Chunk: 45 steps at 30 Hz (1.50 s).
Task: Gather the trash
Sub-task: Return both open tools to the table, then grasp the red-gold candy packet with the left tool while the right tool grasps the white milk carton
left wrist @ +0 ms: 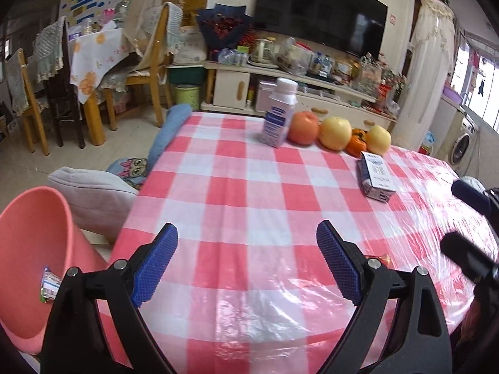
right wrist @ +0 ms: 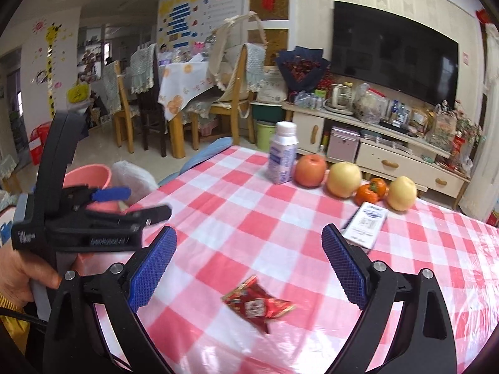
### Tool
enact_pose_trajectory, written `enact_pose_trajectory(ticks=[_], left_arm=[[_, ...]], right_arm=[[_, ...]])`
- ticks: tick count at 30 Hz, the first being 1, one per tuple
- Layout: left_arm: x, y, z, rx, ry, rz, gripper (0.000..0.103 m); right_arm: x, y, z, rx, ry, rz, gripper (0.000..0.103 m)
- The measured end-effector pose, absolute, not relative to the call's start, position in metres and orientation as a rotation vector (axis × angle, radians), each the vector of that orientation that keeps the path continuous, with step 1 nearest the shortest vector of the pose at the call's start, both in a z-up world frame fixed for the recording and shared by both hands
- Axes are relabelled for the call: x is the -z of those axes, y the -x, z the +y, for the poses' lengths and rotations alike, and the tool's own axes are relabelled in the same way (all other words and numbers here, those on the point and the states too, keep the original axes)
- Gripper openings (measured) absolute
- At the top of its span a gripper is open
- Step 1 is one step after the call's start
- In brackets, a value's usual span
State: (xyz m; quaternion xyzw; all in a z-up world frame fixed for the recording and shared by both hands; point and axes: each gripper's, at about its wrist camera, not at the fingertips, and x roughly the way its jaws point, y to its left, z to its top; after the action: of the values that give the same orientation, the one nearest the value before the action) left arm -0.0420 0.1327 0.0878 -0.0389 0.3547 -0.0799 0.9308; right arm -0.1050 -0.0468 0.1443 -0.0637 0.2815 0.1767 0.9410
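Note:
A red snack wrapper (right wrist: 259,304) lies on the checked tablecloth (right wrist: 237,218), just ahead of and below my open right gripper (right wrist: 249,243), untouched. A small white milk carton (right wrist: 365,227) lies flat past the right finger; in the left wrist view the carton (left wrist: 375,176) is at mid right. My left gripper (left wrist: 246,240) is open and empty over the table's left part, beside a pink bin (left wrist: 31,249) holding a small wrapper (left wrist: 50,285). A hand (right wrist: 18,277) holds the left gripper (right wrist: 146,201). The right gripper (left wrist: 452,215) shows blurred at the right edge.
An upright white bottle (right wrist: 282,155), a red apple (right wrist: 310,170), two yellow apples (right wrist: 343,179) and a persimmon (right wrist: 371,191) stand along the table's far side. Cushions (left wrist: 93,196) lie left of the table, behind the bin. Chairs and a TV cabinet stand beyond.

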Motion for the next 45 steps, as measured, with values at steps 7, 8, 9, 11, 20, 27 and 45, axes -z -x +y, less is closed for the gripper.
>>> enact_pose_trajectory(ticks=[7,8,9,11,20,27,45], left_arm=[[-0.076,0.042,0.095,0.279,0.007,0.781,0.091],[-0.075,0.043,0.087,0.303,-0.010,0.789,0.091],[-0.073,0.043,0.082,0.319,-0.022,0.795,0.091],[-0.068,0.045,0.066,0.359,-0.060,0.809,0.091],[-0.043,0.045,0.009,0.505,-0.156,0.896,0.091],[-0.025,0.030,-0.012,0.518,-0.204,0.952,0.091],[-0.019,0.003,-0.002,0.465,-0.105,0.986,0.060]], right_arm=[[-0.152,0.097,-0.102,-0.303,0.046,0.553,0.093],[-0.152,0.096,-0.108,-0.292,0.035,0.549,0.093],[-0.153,0.094,-0.118,-0.281,0.020,0.543,0.093],[-0.155,0.092,-0.133,-0.267,-0.007,0.537,0.093],[-0.143,0.072,-0.187,-0.173,-0.113,0.582,0.093],[-0.115,0.039,-0.195,-0.152,-0.144,0.722,0.093],[-0.057,-0.042,-0.186,-0.116,-0.194,0.878,0.093]])
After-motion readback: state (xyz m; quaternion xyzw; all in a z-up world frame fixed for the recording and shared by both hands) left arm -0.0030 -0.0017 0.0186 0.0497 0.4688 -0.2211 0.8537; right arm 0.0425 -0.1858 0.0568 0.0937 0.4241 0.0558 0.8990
